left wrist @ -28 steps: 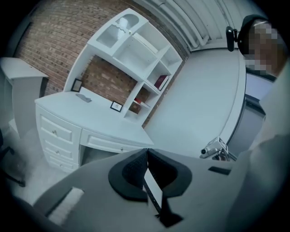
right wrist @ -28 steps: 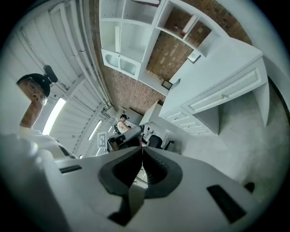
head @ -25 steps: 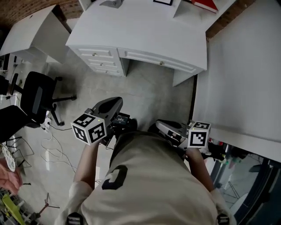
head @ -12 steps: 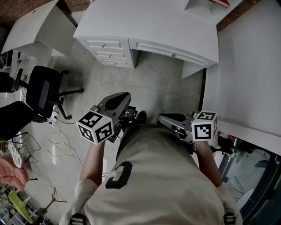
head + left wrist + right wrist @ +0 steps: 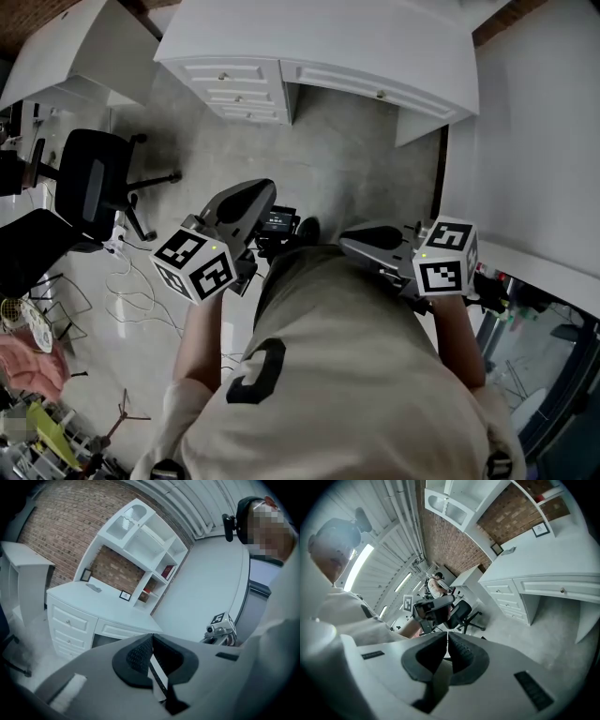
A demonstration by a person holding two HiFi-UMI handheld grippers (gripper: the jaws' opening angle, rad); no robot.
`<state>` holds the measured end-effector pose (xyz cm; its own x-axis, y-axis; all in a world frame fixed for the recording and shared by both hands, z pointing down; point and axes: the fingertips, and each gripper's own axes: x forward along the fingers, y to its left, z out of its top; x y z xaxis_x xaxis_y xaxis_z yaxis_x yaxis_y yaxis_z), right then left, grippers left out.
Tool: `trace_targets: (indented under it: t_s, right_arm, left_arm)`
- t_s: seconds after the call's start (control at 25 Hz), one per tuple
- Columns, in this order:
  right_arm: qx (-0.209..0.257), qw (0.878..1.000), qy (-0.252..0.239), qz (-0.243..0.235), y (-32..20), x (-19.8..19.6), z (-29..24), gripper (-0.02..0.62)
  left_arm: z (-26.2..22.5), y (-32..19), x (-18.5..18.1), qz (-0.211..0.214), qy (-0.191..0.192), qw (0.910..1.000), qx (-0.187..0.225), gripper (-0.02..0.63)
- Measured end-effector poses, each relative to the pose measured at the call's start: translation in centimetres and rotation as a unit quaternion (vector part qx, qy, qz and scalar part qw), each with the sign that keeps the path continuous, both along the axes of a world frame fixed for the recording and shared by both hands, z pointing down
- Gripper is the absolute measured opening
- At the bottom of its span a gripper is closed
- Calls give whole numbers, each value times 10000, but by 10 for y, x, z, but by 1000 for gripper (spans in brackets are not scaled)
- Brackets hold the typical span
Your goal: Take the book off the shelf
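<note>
Brick wall point(image 5: 56, 531) stood behind a white desk point(image 5: 108, 606) that carried a white shelf unit point(image 5: 140, 536). Grey floor point(image 5: 347, 159) lay between the desk and the person point(image 5: 337, 375), who held both grippers close in front of the chest.

In its own view, the left gripper point(image 5: 151, 639) had its dark ribbed jaws clenched, the tips meeting with nothing between them. The right gripper point(image 5: 446, 637) was likewise squeezed together and empty, with only a hairline slit between its pads. Neither gripper touched anything.

A red book point(image 5: 168, 572) leaned in a compartment on the right side of the shelf unit, above the desk top and well apart from both grippers. It showed very small there, so it was probably the book, though not certainly. A small picture frame point(image 5: 124, 595) stood on the desk near the foot of the shelves. A black office chair point(image 5: 89, 183) stood on the floor to the person's left, beside a second white table point(image 5: 75, 56).
</note>
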<state>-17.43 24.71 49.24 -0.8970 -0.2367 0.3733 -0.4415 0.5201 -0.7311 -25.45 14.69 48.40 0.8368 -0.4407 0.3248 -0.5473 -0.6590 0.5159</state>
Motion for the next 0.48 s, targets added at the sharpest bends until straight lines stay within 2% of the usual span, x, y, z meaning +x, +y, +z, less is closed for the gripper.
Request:
trace_targets:
  t_s: [0.32, 0.48]
  right_arm:
    - [-80, 9999, 71, 111, -8, -12, 3, 6]
    - [-65, 9995, 278, 168, -9, -11, 4, 6]
  left_arm:
    - [7, -9, -17, 22, -86, 9999, -112, 3]
    - [5, -12, -17, 74, -87, 9999, -127, 3]
